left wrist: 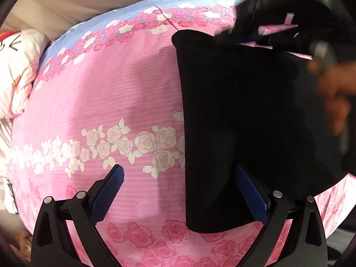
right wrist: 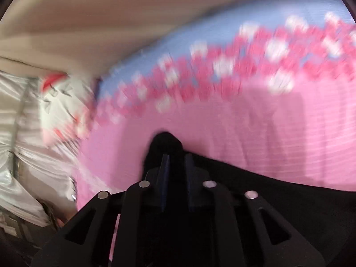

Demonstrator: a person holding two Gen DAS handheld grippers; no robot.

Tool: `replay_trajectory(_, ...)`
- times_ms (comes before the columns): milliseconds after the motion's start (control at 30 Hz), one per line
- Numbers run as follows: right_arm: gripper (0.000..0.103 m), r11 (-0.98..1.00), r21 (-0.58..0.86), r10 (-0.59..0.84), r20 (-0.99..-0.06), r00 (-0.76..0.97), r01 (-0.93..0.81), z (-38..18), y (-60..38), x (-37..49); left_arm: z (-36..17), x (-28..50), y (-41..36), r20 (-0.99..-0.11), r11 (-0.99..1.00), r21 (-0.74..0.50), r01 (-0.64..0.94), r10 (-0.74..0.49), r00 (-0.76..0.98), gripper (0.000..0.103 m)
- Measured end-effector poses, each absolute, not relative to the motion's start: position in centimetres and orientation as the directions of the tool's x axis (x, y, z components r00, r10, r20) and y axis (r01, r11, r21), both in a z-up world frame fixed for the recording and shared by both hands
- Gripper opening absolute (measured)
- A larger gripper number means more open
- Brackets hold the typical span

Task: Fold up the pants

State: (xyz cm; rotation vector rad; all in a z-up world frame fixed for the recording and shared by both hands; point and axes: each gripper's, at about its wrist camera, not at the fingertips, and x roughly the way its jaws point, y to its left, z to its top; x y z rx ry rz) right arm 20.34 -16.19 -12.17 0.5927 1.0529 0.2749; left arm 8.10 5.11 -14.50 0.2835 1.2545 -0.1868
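Left wrist view looks steeply down, right wrist view (blurred) slants lower; both share the pink bedspread (left wrist: 93, 93).

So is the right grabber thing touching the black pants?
Touching. In the right wrist view the right gripper has both blue fingers nearly together, with a bunch of the black pants pinched between them and poking out past the tips.

One pair of black pants (left wrist: 244, 122) lies on one pink rose-print bed sheet (left wrist: 111, 93), its far edge at twelve o'clock banded in blue. Two grippers are present: the left gripper (left wrist: 178, 189) at six o'clock, showing two blue-padded fingers (left wrist: 111, 191), and the right gripper (right wrist: 176, 162) with two more. One white patterned pillow (left wrist: 20, 71) sits at nine o'clock. One hand (left wrist: 333, 93) shows at three o'clock.
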Motion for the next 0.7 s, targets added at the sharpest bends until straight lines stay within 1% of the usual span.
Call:
replay_trajectory(100, 0.016, 0.852, 0.523, 0.435, -0.744, 0.507, 0.037, -10.0, -18.2, 15.8, -14.5, 8.0, 4.8, -0.95, 0.944, 0.134, 0.301, 0.036, 0.309, 0.098)
replay_trajectory(200, 0.016, 0.888, 0.442, 0.33, -0.804, 0.495, 0.125, -11.2, -20.8, 11.7, -14.6, 8.1, 4.7, -0.95, 0.943, 0.143, 0.302, 0.045, 0.309, 0.098)
replay_trajectory(233, 0.013, 0.884, 0.431, 0.301, -0.821, 0.486, 0.18, -12.5, -22.0, 10.4, -14.5, 8.1, 4.5, -0.949, 0.941, 0.15, 0.302, 0.052, 0.31, 0.098)
replay_trajectory(267, 0.013, 0.87, 0.436, 0.288, -0.827, 0.482, 0.228, -13.6, -22.9, 9.9, -14.5, 8.1, 4.4, -0.949, 0.94, 0.156, 0.304, 0.057, 0.311, 0.098)
replay_trajectory(300, 0.008, 0.844, 0.467, 0.301, -0.818, 0.489, 0.263, -14.5, -24.2, 9.1, -14.5, 8.2, 4.3, -0.948, 0.938, 0.161, 0.307, 0.06, 0.312, 0.098)
replay_trajectory(333, 0.007, 0.802, 0.522, 0.331, -0.793, 0.511, 0.291, -15.3, -25.7, 8.4, -14.5, 8.2, 4.2, -0.947, 0.936, 0.166, 0.31, 0.064, 0.314, 0.098)
replay_trajectory(400, 0.008, 0.753, 0.573, 0.356, -0.769, 0.531, 0.324, -14.9, -26.6, 7.6, -14.6, 8.1, 3.8, -0.946, 0.931, 0.177, 0.319, 0.072, 0.316, 0.098)
replay_trajectory(467, 0.013, 0.784, 0.556, 0.34, -0.757, 0.558, 0.276, -13.1, -26.0, 7.1, -14.5, 8.0, 3.4, -0.941, 0.923, 0.202, 0.327, 0.091, 0.325, 0.098)
replay_trajectory(500, 0.012, 0.81, 0.528, 0.319, -0.762, 0.563, 0.255, -12.8, -26.0, 7.0, -14.5, 7.9, 3.2, -0.939, 0.92, 0.212, 0.33, 0.098, 0.329, 0.098)
replay_trajectory(533, 0.008, 0.841, 0.472, 0.274, -0.793, 0.545, 0.264, -13.5, -26.3, 7.1, -14.5, 7.9, 3.1, -0.938, 0.918, 0.217, 0.331, 0.102, 0.33, 0.098)
replay_trajectory(567, 0.003, 0.84, 0.463, 0.266, -0.806, 0.529, 0.283, -14.5, -26.8, 7.2, -14.6, 7.9, 3.1, -0.938, 0.918, 0.22, 0.33, 0.106, 0.33, 0.098)
replay_trajectory(600, 0.0, 0.813, 0.495, 0.284, -0.797, 0.533, 0.307, -15.5, -27.7, 6.9, -14.6, 8.0, 3.0, -0.939, 0.919, 0.217, 0.329, 0.104, 0.328, 0.098)
replay_trajectory(633, 0.0, 0.779, 0.533, 0.304, -0.782, 0.545, 0.33, -15.4, -28.2, 6.6, -14.6, 7.9, 3.0, -0.94, 0.92, 0.215, 0.328, 0.104, 0.325, 0.098)
replay_trajectory(667, 0.0, 0.772, 0.534, 0.294, -0.781, 0.55, 0.345, -14.8, -28.2, 6.4, -14.7, 7.9, 2.8, -0.94, 0.919, 0.218, 0.328, 0.107, 0.324, 0.098)
replay_trajectory(700, 0.006, 0.781, 0.525, 0.279, -0.777, 0.564, 0.338, -13.8, -27.9, 6.3, -14.6, 7.9, 2.7, -0.938, 0.916, 0.228, 0.329, 0.116, 0.327, 0.098)
